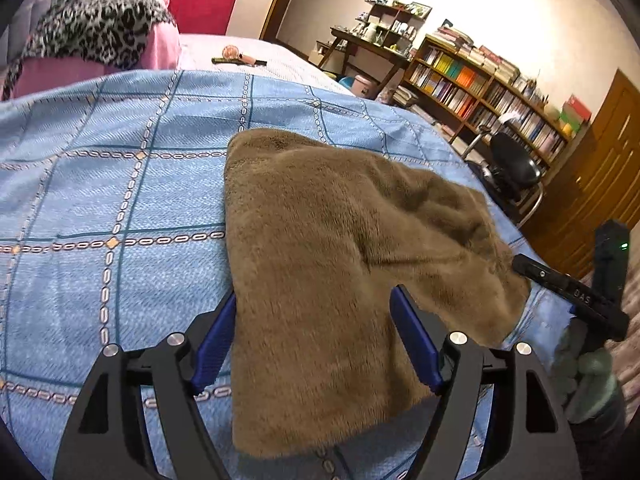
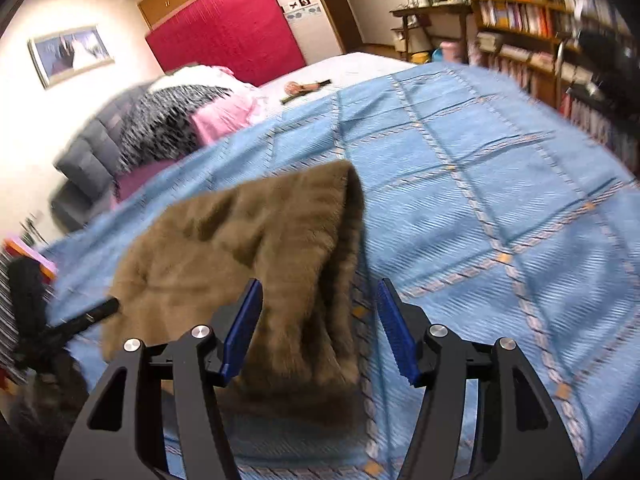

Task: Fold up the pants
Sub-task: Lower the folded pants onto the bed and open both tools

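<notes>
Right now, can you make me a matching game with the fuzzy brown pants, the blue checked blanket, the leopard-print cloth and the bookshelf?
Things:
1. fuzzy brown pants
2. blue checked blanket
3. leopard-print cloth
4. wooden bookshelf

Places:
A. against the far wall, full of colourful books
B. spread over the bed, under the pants
C. piled at the head of the bed, on pink fabric
D. lying folded between the open fingers of both grippers

Pairs: 1-D, 2-B, 3-C, 4-A
</notes>
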Motion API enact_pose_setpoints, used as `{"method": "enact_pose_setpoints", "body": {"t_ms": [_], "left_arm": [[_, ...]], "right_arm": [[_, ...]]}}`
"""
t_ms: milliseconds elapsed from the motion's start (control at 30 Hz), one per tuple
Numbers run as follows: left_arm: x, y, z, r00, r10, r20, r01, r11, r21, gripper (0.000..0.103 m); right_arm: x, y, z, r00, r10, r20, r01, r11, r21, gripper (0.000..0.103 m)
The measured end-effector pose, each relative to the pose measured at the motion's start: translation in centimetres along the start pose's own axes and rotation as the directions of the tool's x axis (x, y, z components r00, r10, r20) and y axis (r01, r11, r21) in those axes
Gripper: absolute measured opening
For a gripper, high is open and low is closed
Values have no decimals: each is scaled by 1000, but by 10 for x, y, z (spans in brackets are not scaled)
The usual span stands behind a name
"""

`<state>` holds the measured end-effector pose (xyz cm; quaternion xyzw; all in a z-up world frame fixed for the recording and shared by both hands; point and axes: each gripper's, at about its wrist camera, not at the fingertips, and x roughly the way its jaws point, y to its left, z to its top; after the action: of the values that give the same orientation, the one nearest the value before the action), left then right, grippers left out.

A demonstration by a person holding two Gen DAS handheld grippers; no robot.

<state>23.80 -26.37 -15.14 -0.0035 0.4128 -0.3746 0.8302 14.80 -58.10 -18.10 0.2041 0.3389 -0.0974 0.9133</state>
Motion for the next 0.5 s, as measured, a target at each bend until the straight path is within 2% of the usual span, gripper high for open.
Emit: {"method": "enact_pose_setpoints", "body": {"t_ms": [67, 133, 200, 500], "left_arm": [[2, -3, -7, 999, 36, -6, -35, 999, 41, 75], [12, -3, -13, 997, 71, -35, -69, 995, 69, 76], [22, -1, -17, 993, 100, -61, -95, 992, 80, 77], [25, -2, -21, 987, 149, -59, -146, 988, 56, 83]], "right_arm": [[7, 1, -9, 998, -54, -17, 54, 998, -21, 61], [13, -7, -14, 997, -69, -23, 70, 998, 9, 62], [20, -13, -16, 996, -90, -19, 91, 996, 25, 67], [21, -13, -20, 991, -132, -31, 133, 990, 49, 69]]}}
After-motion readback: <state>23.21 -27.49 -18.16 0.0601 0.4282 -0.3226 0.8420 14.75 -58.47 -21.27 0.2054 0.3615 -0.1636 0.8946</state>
